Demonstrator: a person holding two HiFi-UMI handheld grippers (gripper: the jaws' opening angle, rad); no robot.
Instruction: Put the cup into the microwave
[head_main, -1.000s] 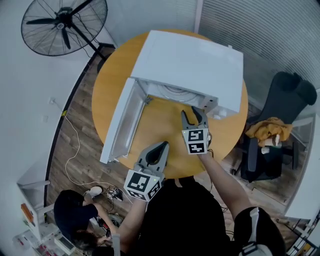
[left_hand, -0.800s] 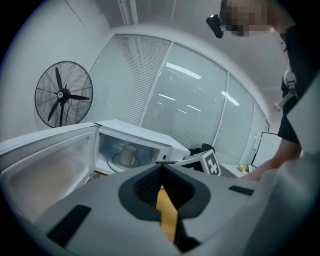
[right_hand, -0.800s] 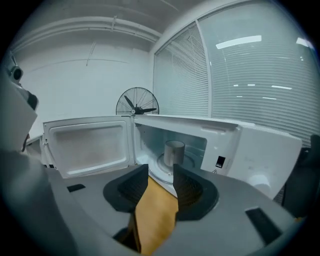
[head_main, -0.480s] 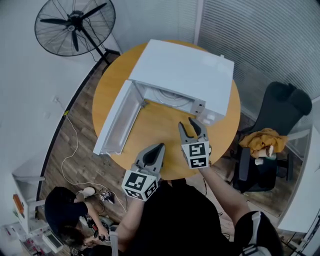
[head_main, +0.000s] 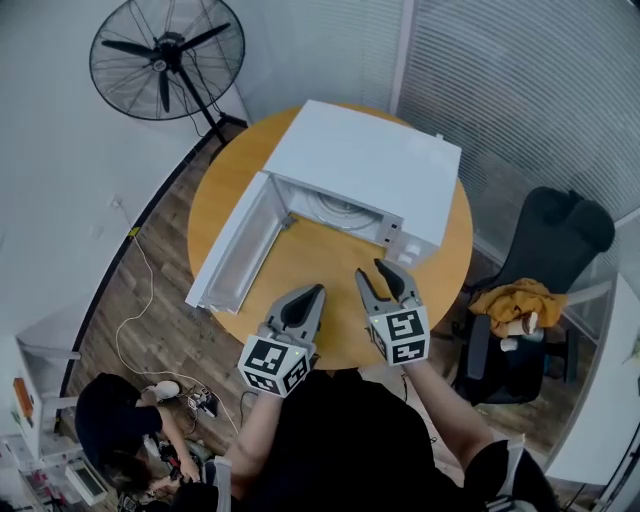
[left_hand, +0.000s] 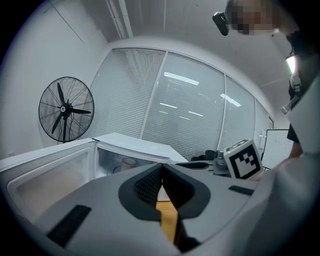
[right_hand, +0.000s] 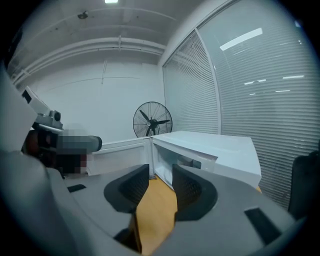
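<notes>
Your right hand-held gripper (head_main: 372, 272) hangs over the near part of the bench (head_main: 320, 250). Its jaws are spread and have just been closing a little, with nothing between them but the bare orange top. Your left hand-held gripper (head_main: 316, 291), just beside it, has its jaws pressed together at the tips and is also empty. Both point toward the white microwave (head_main: 365, 160), whose door (head_main: 235, 245) stands swung wide to the left. The cup (left_hand: 128, 162) sits inside the open cavity — well apart from both grippers.
</notes>
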